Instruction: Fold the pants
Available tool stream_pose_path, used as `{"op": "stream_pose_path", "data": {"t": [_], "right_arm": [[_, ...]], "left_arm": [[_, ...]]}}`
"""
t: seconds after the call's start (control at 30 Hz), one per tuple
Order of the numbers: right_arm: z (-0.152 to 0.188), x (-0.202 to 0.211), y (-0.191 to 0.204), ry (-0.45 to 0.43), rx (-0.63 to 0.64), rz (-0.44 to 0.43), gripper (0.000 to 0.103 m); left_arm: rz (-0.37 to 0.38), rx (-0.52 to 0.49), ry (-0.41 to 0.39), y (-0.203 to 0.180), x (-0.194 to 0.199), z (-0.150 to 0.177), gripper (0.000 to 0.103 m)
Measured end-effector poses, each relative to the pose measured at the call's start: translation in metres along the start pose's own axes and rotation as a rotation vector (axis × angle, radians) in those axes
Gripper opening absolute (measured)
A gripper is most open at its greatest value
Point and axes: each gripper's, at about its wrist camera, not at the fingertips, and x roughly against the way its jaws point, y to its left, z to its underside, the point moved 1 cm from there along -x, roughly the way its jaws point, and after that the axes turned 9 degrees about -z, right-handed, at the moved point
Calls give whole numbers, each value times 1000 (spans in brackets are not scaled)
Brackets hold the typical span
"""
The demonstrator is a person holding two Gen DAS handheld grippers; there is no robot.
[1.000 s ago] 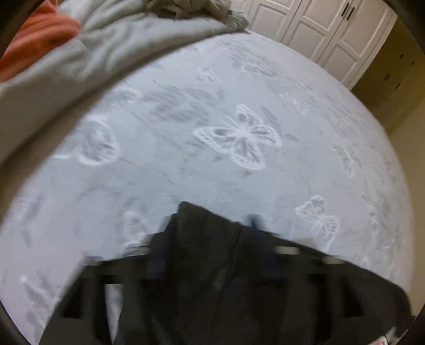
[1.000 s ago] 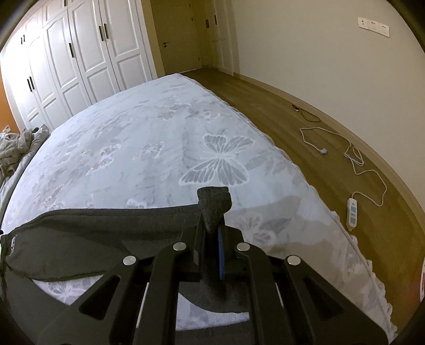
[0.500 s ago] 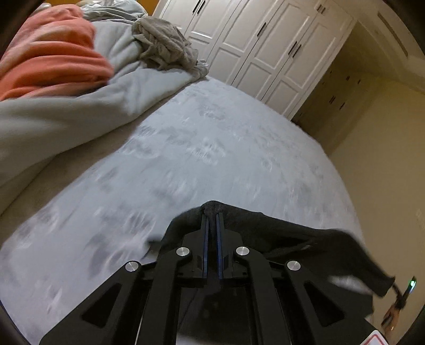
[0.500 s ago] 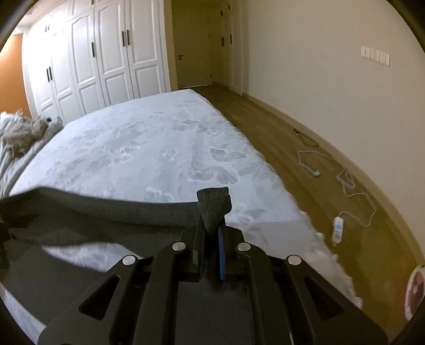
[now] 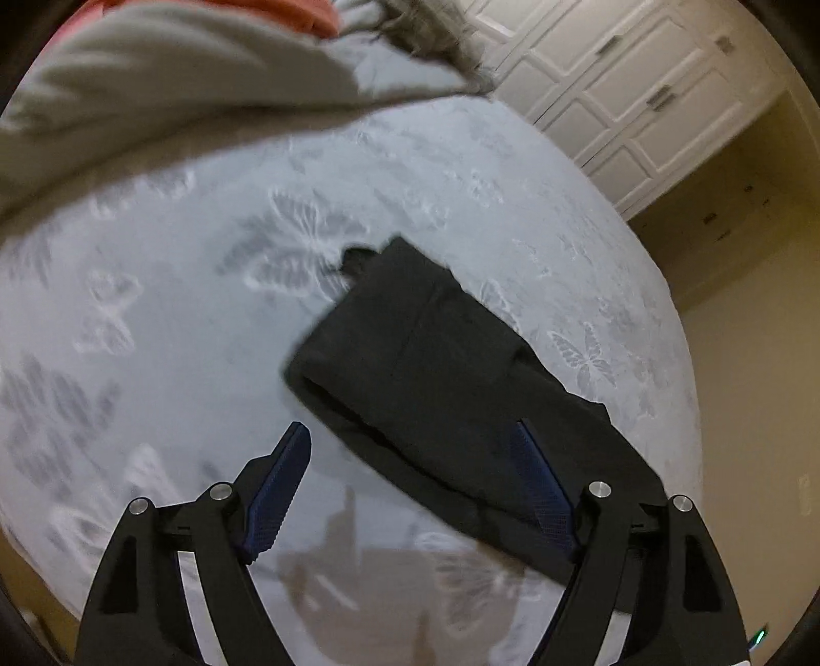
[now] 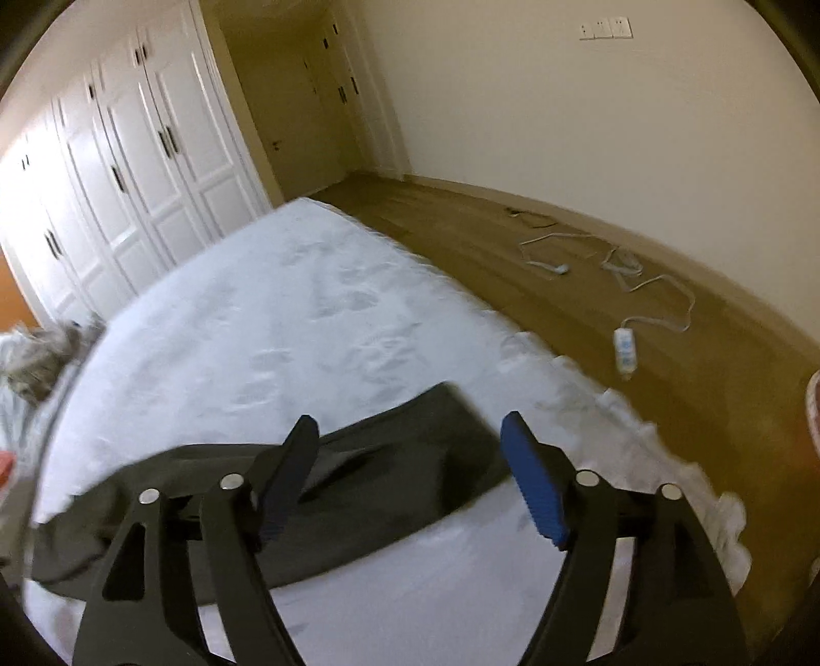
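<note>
Dark grey pants [image 5: 441,369] lie flat on the white butterfly-print bed [image 5: 179,317], folded lengthwise into a long strip. My left gripper [image 5: 410,435] is open and empty just above the strip's near end. In the right wrist view the pants [image 6: 389,471] stretch from lower left to the middle. My right gripper [image 6: 407,430] is open and empty, its blue-padded fingers [image 6: 533,486] held above the strip's far end.
A grey duvet [image 5: 154,82] with orange cloth and a bunched grey garment [image 5: 435,36] lies at the bed's head. White wardrobe doors [image 6: 128,169] stand behind the bed. A white power strip and cable [image 6: 625,348] lie on the wooden floor beside the bed's edge.
Both grippers were shut on the pants, holding them up. Now both have opened and let go, and the pants lie on the bed.
</note>
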Motion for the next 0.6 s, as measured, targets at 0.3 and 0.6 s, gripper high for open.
{"op": "stream_pose_path", "data": {"t": [0.3, 0.6], "right_arm": [[25, -30, -2, 110, -85, -22, 86], [25, -108, -9, 236, -178, -125, 75]], "left_arm": [[52, 119, 35, -8, -46, 10, 9], [-33, 1, -1, -28, -36, 15, 0]]}}
